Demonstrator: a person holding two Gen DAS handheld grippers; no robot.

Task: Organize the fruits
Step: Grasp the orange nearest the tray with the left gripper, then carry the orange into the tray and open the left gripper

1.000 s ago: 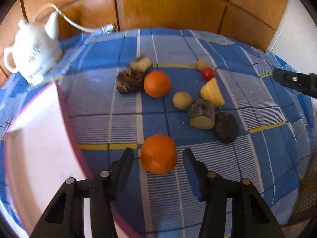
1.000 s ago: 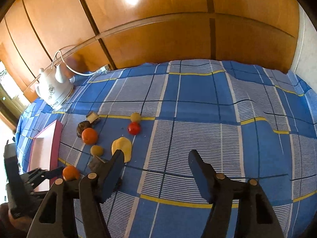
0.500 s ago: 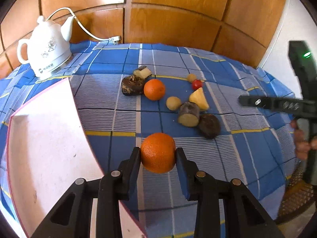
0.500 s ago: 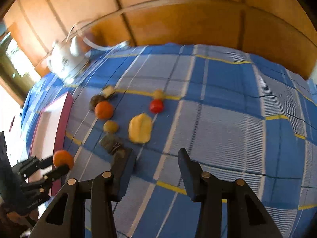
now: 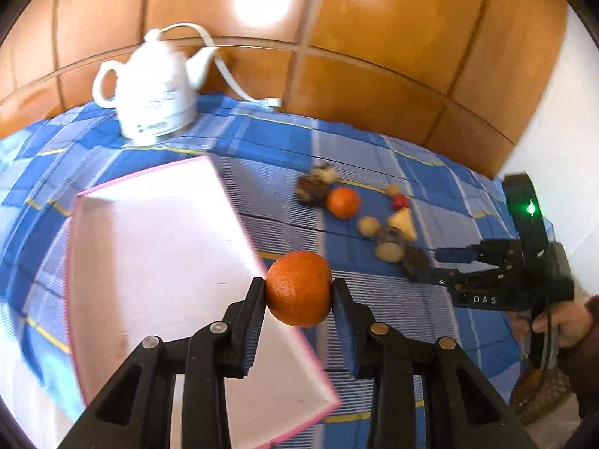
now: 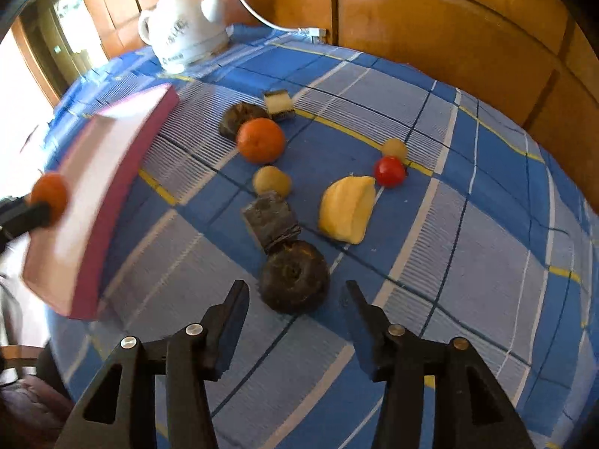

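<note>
My left gripper (image 5: 298, 292) is shut on an orange (image 5: 298, 289) and holds it in the air over the right edge of the pink-rimmed white tray (image 5: 149, 247); the held orange also shows in the right wrist view (image 6: 49, 195). My right gripper (image 6: 295, 301) is open, its fingers on either side of a dark round fruit (image 6: 294, 278) on the blue checked cloth. Beyond lie a dark cut piece (image 6: 271, 220), a yellow wedge (image 6: 348, 207), a red tomato (image 6: 390, 171), a second orange (image 6: 261, 139) and small tan fruits (image 6: 272, 180).
A white electric kettle (image 6: 183, 30) with its cord stands at the back left by the wooden wall. The tray (image 6: 93, 202) lies at the left of the fruits. The table edge drops off at the front and right. The right gripper shows in the left wrist view (image 5: 498, 262).
My left gripper shut on the orange, lifted it off the cloth and swung left to the tray. My right gripper moved in low around the dark round fruit.
</note>
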